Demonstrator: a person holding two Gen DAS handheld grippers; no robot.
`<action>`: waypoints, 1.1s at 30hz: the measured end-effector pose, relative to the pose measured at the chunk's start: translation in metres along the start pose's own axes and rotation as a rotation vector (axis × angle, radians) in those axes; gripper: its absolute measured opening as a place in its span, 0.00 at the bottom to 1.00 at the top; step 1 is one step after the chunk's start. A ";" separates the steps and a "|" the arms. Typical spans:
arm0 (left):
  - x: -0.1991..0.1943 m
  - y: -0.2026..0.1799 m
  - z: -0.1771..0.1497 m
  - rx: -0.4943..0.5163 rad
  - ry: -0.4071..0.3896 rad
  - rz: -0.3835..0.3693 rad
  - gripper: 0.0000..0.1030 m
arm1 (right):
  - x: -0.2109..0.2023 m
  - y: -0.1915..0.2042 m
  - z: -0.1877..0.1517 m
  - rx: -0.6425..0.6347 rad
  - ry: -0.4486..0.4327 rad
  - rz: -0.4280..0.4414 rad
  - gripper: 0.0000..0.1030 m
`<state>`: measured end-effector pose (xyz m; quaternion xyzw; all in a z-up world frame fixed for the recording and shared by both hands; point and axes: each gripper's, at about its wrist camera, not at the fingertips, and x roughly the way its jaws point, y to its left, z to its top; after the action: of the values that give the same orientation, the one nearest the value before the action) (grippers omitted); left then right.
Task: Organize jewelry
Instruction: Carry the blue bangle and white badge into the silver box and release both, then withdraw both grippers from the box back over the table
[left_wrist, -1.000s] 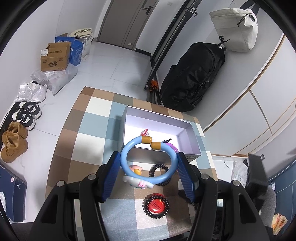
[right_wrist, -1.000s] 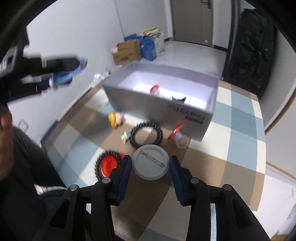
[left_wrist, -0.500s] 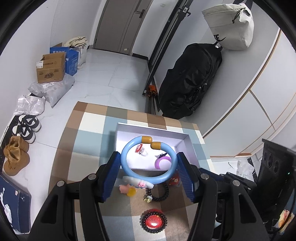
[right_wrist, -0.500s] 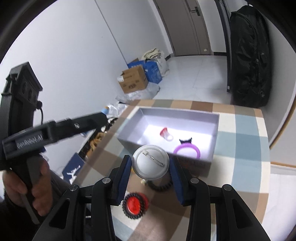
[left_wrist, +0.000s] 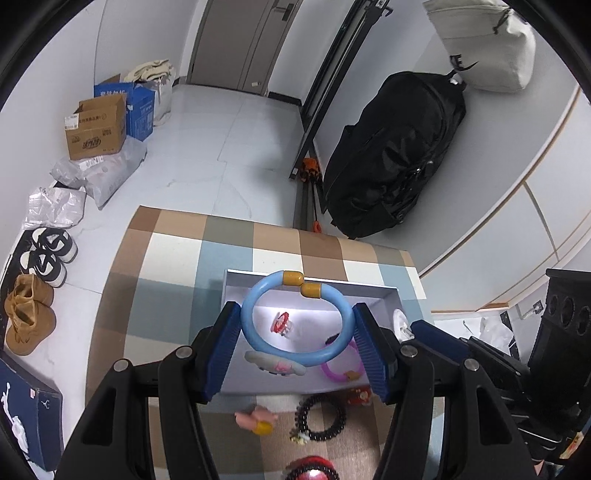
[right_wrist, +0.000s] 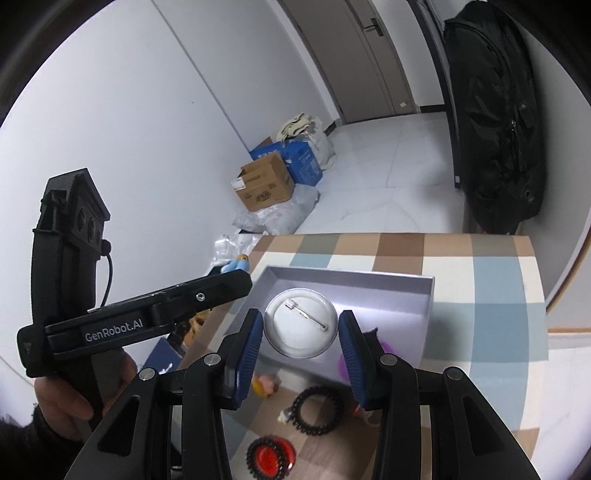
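My left gripper (left_wrist: 297, 328) is shut on a light blue bangle (left_wrist: 255, 338) with yellow end caps and a white-pink charm, held above the open grey box (left_wrist: 236, 373). The box holds a red ring (left_wrist: 281, 323) and a purple bracelet (left_wrist: 338, 367). My right gripper (right_wrist: 301, 325) is shut on a round silver pin badge (right_wrist: 301, 323), held over the same box (right_wrist: 424, 317). The left gripper also shows in the right wrist view (right_wrist: 236, 278). On the checked table lie a black coil hair tie (left_wrist: 322, 421), a pink-yellow charm (left_wrist: 256, 421) and a red-centred coil tie (right_wrist: 269, 458).
The checked table (left_wrist: 177, 258) ends at floor on the far and left sides. A black bag (left_wrist: 395, 155) leans on the wall beyond it. Cardboard boxes (left_wrist: 96, 127) and shoes (left_wrist: 48, 251) lie on the floor at left.
Both grippers have risen and moved forward over the box, each carrying its item. The table items now sit lower in both views.
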<state>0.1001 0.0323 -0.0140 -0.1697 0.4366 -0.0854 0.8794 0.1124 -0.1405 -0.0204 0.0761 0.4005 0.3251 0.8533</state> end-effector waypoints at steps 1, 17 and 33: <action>0.003 0.001 0.001 -0.003 0.006 -0.003 0.55 | 0.003 -0.003 0.002 0.005 0.001 -0.003 0.40; 0.035 0.004 0.006 -0.009 0.094 -0.021 0.55 | 0.028 -0.036 0.017 0.113 0.028 -0.001 0.40; 0.038 0.010 0.009 -0.106 0.107 -0.122 0.71 | 0.016 -0.040 0.014 0.125 -0.008 -0.030 0.60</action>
<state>0.1307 0.0324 -0.0409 -0.2374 0.4756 -0.1244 0.8378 0.1495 -0.1603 -0.0368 0.1248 0.4177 0.2860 0.8533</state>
